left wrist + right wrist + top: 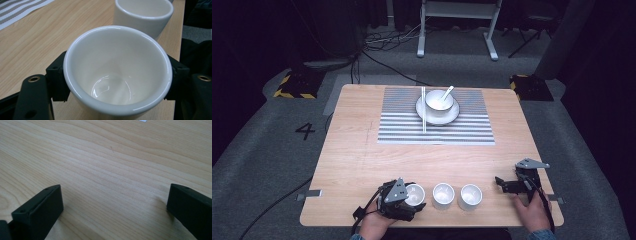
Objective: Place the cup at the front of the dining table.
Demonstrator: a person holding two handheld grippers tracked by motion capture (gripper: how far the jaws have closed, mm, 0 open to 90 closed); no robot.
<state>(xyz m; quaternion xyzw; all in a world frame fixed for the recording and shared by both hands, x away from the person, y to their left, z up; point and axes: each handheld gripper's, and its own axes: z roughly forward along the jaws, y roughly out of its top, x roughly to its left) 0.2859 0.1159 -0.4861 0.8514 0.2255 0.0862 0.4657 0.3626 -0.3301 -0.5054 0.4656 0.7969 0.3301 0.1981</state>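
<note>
1. the leftmost white cup (pixel 117 72) stands at the near edge of the tabletop (pixel 362 160), first in a row of three, and the left tongs (pixel 412 196) are clamped on it, one black pad on each side of its wall just under the rim.
2. to do this step well, i would keep the squeeze even and lift straight up, with the cup level, so it does not slip on the glazed wall or knock the middle cup (pixel 443 195) just beside it.
3. the third cup (pixel 471 196) sits just past the middle one.
4. the right tongs (pixel 113 202) rest near the right edge with jaws wide apart and nothing between them but bare wood.
5. farther back lies a striped placemat (pixel 402 127) carrying a plate (pixel 451 116), a bowl (pixel 438 101) with a spoon (pixel 447 91), and chopsticks (pixel 423 110) along its left.
6. around the pale wood surface is grey carpet, with cables and a white frame's legs at the dark back.
</note>
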